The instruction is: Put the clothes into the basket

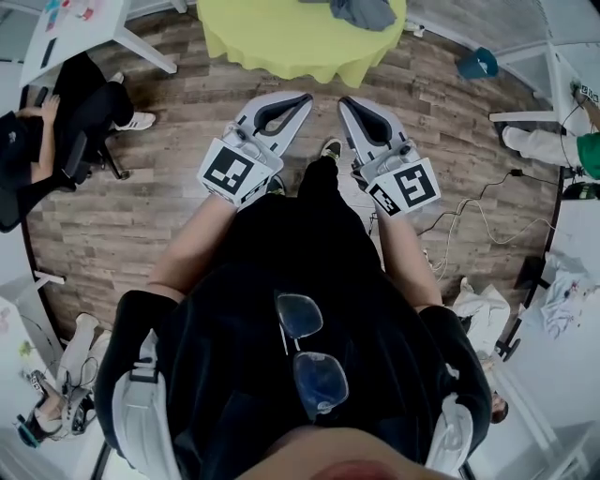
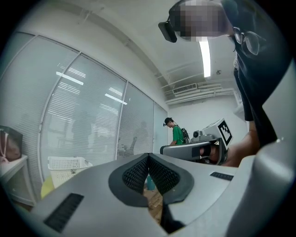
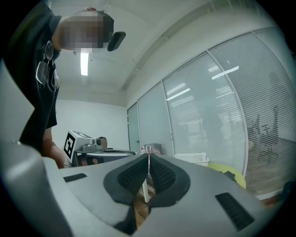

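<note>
Markings: a black-and-white square marker (image 1: 229, 171) on each cube; print elsewhere is too small to read.
Left hand-held gripper (image 1: 302, 97): held level, jaws together, nothing between the pads.
Right hand-held gripper (image 1: 345, 101): held level beside the left one, jaws pressed together, nothing between them.
Clothes: one grey garment (image 1: 364, 11) lying on the far part of the round yellow table (image 1: 281, 42), well apart from both grippers.
Basket (image 2: 68, 163): one, white and perforated, by the blinded glass wall past the table's edge; whether it stands on the table cannot be told.
People: one seated in black (image 1: 56, 122) at the left; one standing in a green shirt (image 2: 177, 134) farther off.
Around: wooden floor (image 1: 122, 225), a teal object (image 1: 478, 64), cables (image 1: 459, 225), glasses (image 1: 309, 356) hanging on the holder's black shirt.
Between grippers: the holder's shoe (image 1: 330, 148).
</note>
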